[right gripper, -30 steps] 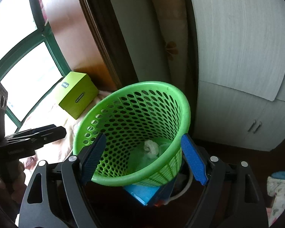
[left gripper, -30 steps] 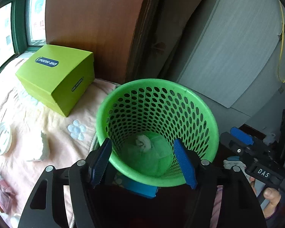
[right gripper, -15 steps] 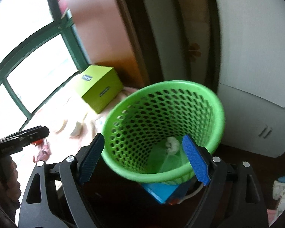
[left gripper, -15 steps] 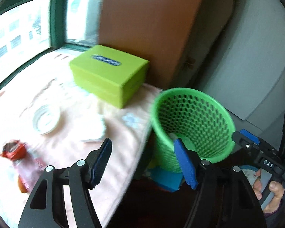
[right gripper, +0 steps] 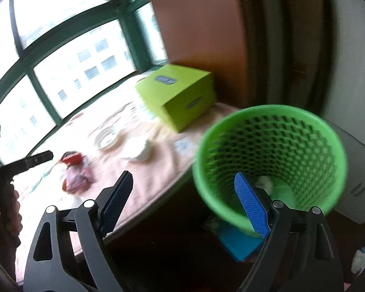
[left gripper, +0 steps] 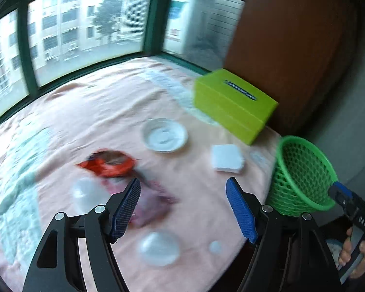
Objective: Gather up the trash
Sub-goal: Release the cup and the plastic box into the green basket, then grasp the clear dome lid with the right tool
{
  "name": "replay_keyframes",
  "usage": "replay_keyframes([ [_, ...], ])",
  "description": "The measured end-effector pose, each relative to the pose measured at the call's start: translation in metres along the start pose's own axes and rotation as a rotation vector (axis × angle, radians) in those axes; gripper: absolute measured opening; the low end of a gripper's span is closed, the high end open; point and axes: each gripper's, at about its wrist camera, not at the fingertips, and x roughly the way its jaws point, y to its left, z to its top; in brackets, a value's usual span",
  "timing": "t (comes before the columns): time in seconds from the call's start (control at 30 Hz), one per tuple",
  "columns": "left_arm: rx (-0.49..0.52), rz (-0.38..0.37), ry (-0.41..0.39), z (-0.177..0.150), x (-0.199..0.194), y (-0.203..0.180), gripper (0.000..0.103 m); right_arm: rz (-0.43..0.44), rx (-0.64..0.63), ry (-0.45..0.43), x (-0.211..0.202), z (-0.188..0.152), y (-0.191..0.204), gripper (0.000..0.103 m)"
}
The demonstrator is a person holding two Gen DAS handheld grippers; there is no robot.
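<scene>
Left tool (left gripper: 182, 209) hangs over the counter (left gripper: 206, 219), blue pads spread wide, nothing between them. Right tool (right gripper: 185, 204) likewise gapes empty, near the green basket (right gripper: 333, 131) that stands off the counter's edge; a pale wad lies in its bottom.

Trash on the pink cloth: red wrapper (left gripper: 107, 163) and crumpled purplish packet (left gripper: 153, 204) just ahead of the left tool, white folded tissue (left gripper: 227, 157) nearer the basket, clear plastic lids (left gripper: 158, 248) close in. Blur hides detail.

Judgement: all light. Wrapper soft, crinkly, likely slick, so pinch a raised fold. Tissue soft; take an edge.
</scene>
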Motion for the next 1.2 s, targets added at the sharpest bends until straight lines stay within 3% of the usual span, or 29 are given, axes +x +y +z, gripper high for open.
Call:
replay_keyframes([
  [0.53,-0.194,0.117,-0.029,-0.029,-0.044,0.106,0.07,0.255,-0.273,0.138,0.059,-0.041,0.148,0.085],
  [1.03,-0.27,0.171,-0.034,-0.051,-0.064,0.15,0.07,0.288,-0.382,0.228,0.109,-0.075,0.212,0.084],
  [1.2,-0.289,0.18,-0.025,-0.056,-0.065,0.16,0.07,0.293,-0.4,0.243,0.122,-0.079,0.223,0.078],
])
